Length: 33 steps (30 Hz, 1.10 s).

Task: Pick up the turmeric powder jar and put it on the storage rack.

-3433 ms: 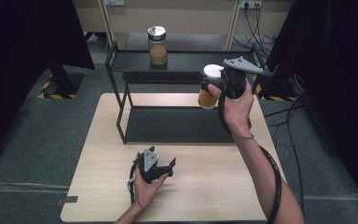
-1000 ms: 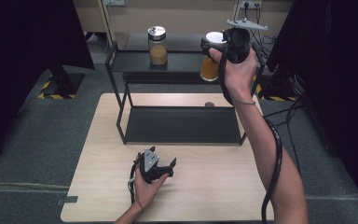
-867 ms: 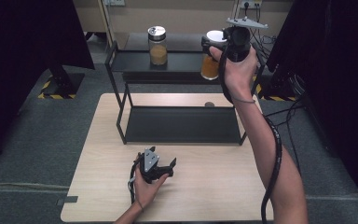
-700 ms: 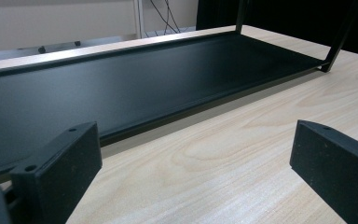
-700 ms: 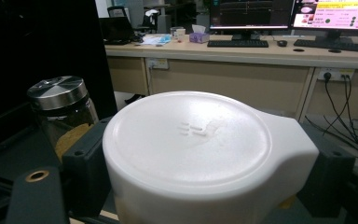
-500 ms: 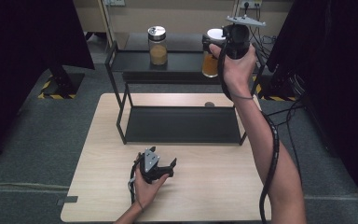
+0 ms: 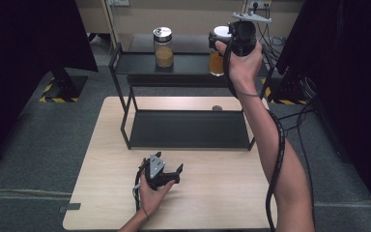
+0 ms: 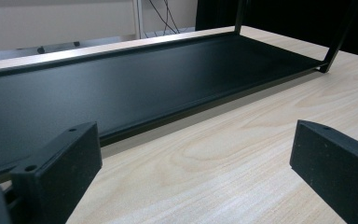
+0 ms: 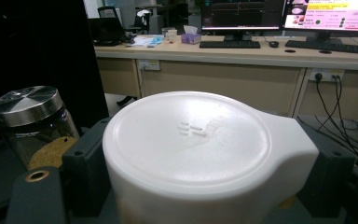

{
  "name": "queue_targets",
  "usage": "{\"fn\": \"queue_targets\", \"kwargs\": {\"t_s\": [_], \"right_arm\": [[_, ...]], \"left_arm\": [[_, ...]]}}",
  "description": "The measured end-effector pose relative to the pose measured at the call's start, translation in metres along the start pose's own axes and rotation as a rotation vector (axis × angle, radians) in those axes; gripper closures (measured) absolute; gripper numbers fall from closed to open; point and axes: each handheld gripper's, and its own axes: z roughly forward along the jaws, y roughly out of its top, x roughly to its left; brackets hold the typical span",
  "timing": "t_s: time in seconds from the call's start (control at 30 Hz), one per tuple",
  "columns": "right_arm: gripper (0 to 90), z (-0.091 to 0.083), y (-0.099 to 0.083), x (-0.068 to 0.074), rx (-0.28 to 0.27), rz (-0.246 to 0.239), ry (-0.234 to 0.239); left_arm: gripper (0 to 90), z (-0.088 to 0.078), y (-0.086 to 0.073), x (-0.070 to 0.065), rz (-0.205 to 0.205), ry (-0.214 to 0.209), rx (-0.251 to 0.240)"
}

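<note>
Right gripper (image 7: 232, 36), jaws clamped on the white-lidded amber jar (image 9: 200, 154), holds it upright over the black metal rack's top shelf (image 7: 188, 60), beside the steel-lidded glass jar (image 7: 163, 47); left gripper (image 7: 166, 173), jaws apart, rests on the tabletop (image 7: 212, 193)

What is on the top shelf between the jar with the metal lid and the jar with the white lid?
Nothing: in the high view, the top shelf is bare between the metal-lid jar and the white-lid jar.

Right tool (image 7: 228, 39) grips white-lidded jar (image 7: 217, 58) on shelf (image 7: 140, 67).
</note>
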Motion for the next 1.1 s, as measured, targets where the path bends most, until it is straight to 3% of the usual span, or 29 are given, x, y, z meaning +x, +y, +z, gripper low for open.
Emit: {"fn": "queue_targets", "kwargs": {"t_s": [0.4,1.1], "right_arm": [[20.0,0.012,0.003,-0.001,0.0,0.017,-0.005],[20.0,0.032,0.003,0.005,0.012,-0.005,-0.038]], "left_arm": [[1.2,0.0,0.0,0.0,0.002,-0.002,-0.002],[1.3,0.0,0.0,-0.001,0.004,-0.004,-0.001]]}}
